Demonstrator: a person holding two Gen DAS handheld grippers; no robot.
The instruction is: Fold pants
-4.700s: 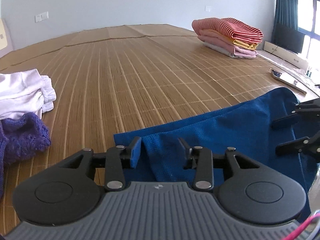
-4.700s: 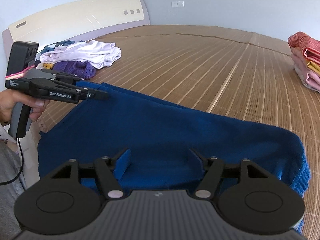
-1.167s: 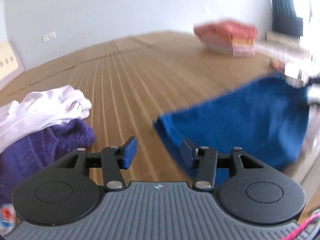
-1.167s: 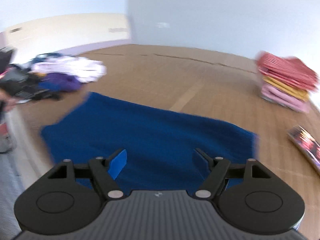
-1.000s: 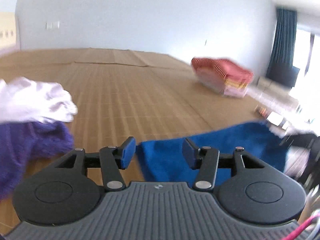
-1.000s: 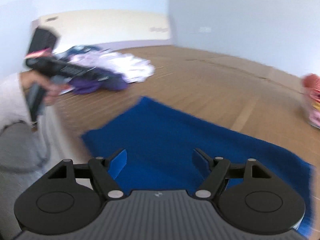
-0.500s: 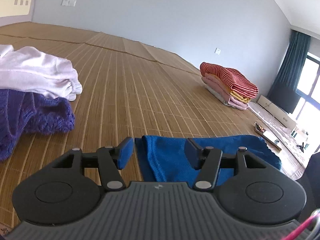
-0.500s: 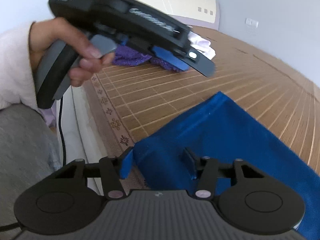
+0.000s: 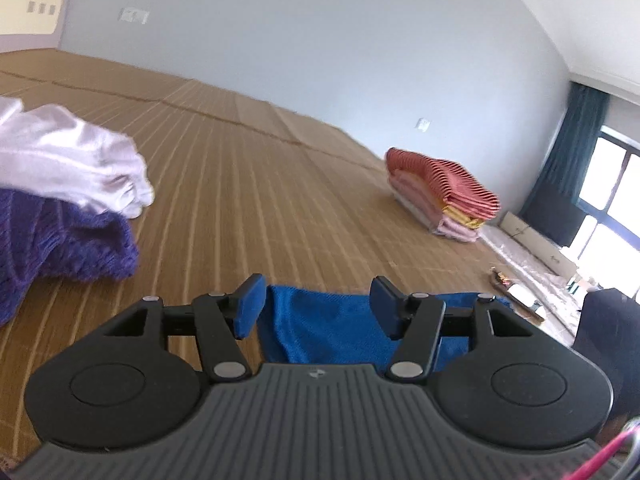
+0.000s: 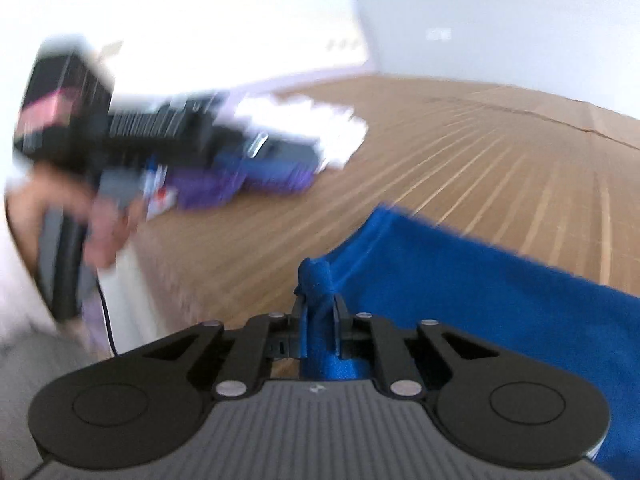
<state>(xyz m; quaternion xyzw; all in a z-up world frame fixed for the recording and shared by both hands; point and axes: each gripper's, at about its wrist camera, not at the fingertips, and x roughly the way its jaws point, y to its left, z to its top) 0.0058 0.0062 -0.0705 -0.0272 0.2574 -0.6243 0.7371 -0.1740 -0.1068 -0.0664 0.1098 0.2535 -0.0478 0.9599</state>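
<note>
Now, left wrist view: the left gripper (image 9: 316, 305) has its jaws apart and empty, as half a second ago, poised just above the near edge of the blue pants (image 9: 320, 330), which lie flat on the bamboo mat (image 9: 248, 200); the cloth edge sits between and slightly beyond the fingertips, apparently not touching them. A purple knit (image 9: 68, 236) and a white garment (image 9: 72, 160) lie to the left, a folded stack (image 9: 444, 196) far right.

Right wrist view: the right gripper (image 10: 319, 312), open around the pants' corner half a second ago, has closed; its jaws are together, clamped on a bunched corner of the pants (image 10: 480, 300). The picture is motion-blurred. This suggests that the next fold's grasp is secured on the right, pending on the left.
</note>
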